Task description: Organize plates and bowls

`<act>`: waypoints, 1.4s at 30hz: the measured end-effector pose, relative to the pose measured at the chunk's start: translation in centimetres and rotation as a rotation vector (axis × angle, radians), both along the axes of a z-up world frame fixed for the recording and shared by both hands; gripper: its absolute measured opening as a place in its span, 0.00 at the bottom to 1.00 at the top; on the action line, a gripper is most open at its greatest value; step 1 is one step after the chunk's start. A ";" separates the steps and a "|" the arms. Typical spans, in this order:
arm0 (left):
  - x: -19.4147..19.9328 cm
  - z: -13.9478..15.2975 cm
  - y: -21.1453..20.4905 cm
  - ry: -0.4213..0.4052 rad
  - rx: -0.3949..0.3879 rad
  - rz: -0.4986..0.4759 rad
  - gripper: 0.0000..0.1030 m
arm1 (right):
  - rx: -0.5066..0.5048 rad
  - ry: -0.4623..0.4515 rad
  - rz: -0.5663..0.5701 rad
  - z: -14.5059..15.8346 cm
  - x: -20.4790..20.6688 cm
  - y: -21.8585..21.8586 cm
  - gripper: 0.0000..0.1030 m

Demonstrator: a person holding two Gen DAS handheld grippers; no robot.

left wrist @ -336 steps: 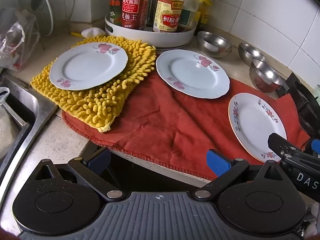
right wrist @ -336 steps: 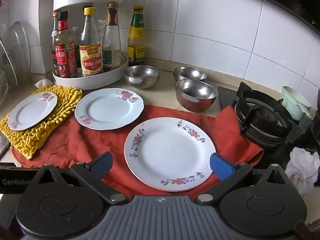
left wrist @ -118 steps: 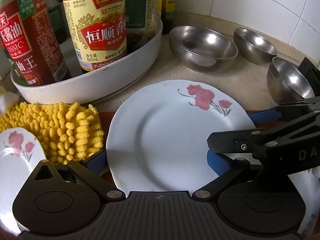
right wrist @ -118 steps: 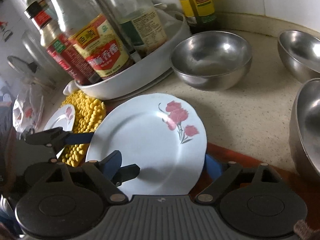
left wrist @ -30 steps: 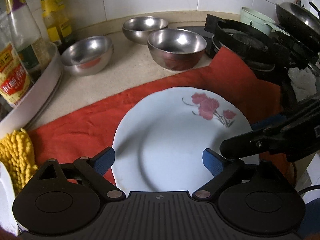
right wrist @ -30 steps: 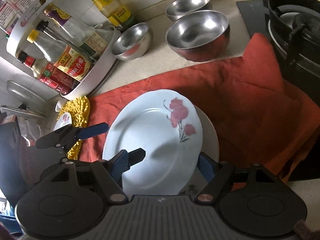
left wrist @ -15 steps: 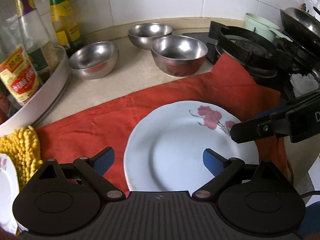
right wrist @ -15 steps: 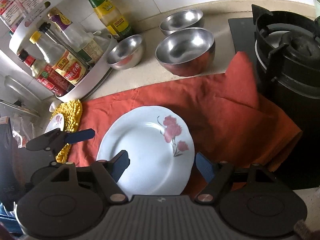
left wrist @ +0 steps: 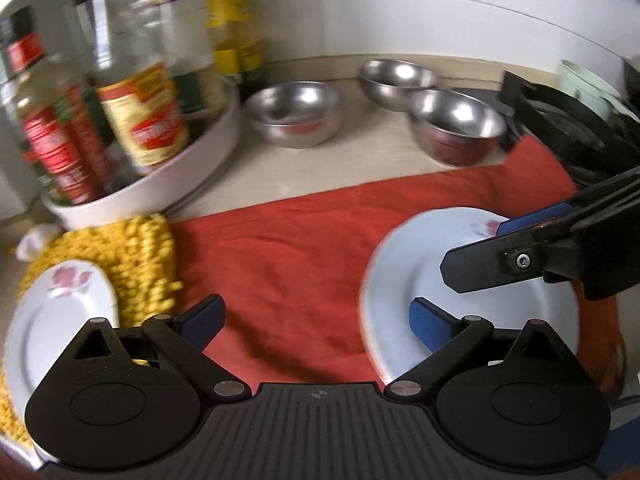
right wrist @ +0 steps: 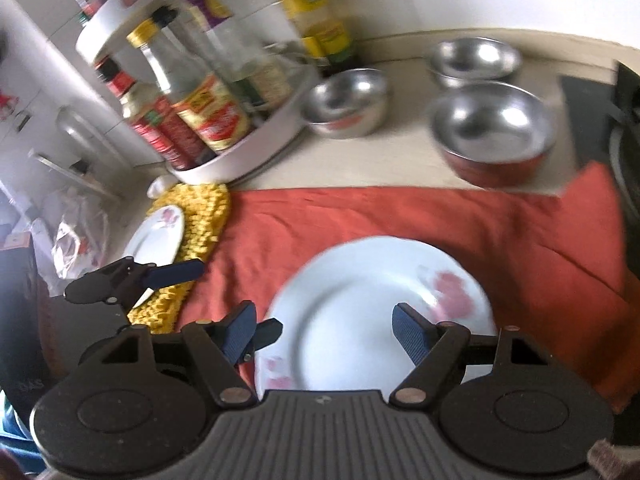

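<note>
Both tongs have just let go: the white floral china plate (right wrist: 360, 300) now rests on the red cloth (left wrist: 288, 252), below the released right gripper (right wrist: 324, 330). The left gripper (left wrist: 316, 320), empty, swings toward the small plate (left wrist: 52, 320).

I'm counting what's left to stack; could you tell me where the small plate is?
The small plate lies on the yellow mat, left of the red cloth, below the bottle rack.

White plates (right wrist: 360, 300) are printed with pink flowers; beside them a red cloth (left wrist: 288, 248) and yellow mat (left wrist: 136, 256) are seen.
</note>
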State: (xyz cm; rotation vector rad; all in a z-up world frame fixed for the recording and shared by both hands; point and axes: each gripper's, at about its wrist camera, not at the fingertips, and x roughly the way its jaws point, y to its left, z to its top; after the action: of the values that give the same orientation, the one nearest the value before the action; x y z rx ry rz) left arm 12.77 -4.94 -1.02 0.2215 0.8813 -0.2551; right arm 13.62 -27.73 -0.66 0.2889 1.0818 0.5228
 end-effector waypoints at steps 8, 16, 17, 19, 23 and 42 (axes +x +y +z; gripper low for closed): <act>0.0 0.6 5.3 -0.020 0.012 0.121 0.98 | 0.009 -0.043 0.132 0.7 1.3 6.3 0.70; -0.7 0.8 10.1 -0.034 0.015 0.212 0.98 | 0.011 -0.059 0.222 0.9 2.0 11.8 0.70; -0.8 0.8 10.6 -0.034 0.014 0.222 0.98 | 0.011 -0.061 0.231 0.9 2.1 12.5 0.70; -0.7 0.8 11.4 -0.035 0.013 0.236 0.98 | 0.009 -0.063 0.248 0.9 2.3 13.7 0.70; -0.9 0.9 13.1 -0.043 0.014 0.264 0.99 | 0.004 -0.068 0.279 0.8 2.6 15.9 0.70; 0.6 0.0 21.9 -0.013 0.001 0.481 1.00 | -0.012 -0.079 0.386 -0.2 5.4 24.5 0.70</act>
State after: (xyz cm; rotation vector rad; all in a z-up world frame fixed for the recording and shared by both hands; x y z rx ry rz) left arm 13.40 16.96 -0.99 0.0074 0.8948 0.1937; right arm 19.05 -3.25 -0.84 0.0460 1.0678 0.8647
